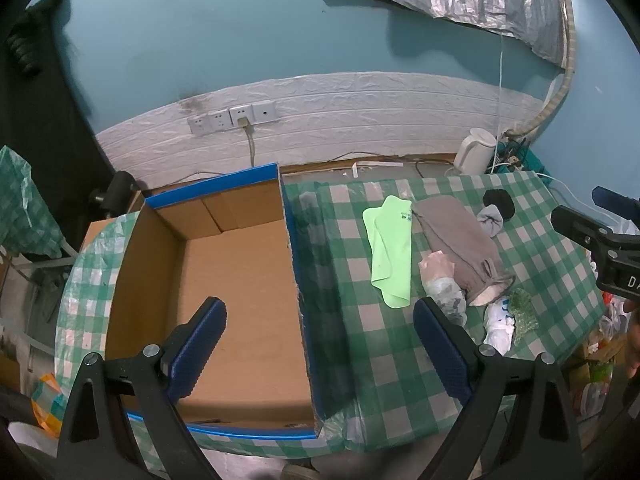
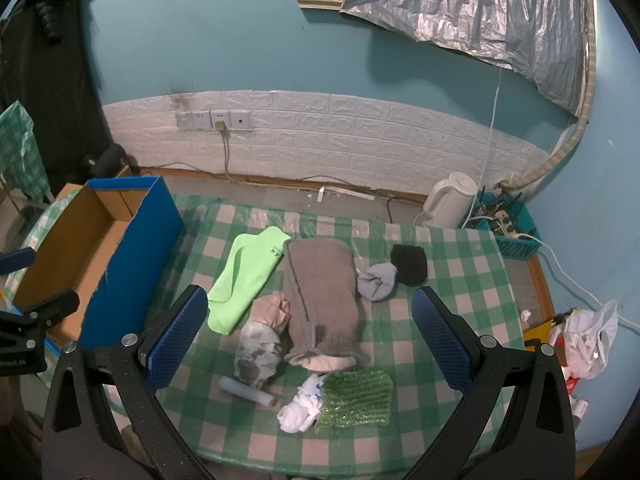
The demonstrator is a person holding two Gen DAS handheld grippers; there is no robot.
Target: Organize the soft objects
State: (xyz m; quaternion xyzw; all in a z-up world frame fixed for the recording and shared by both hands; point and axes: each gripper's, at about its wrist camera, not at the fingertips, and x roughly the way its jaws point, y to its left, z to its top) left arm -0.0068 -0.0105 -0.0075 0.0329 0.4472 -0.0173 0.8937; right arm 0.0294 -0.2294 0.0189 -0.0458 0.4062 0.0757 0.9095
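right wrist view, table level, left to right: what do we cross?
Cardboard box → light green cloth → grey towel → pale blue sock → black sock → white kettle → teal basket of cables → white plastic bag. Items nearer the camera overlap this row, so I left them out.

Teal wall (image 2: 240,40) w/ white brick-pattern panel (image 2: 360,136)

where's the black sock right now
Right wrist view: the small black fabric sock lies at the table's far right, touching the pale blue sock, near the white kettle.
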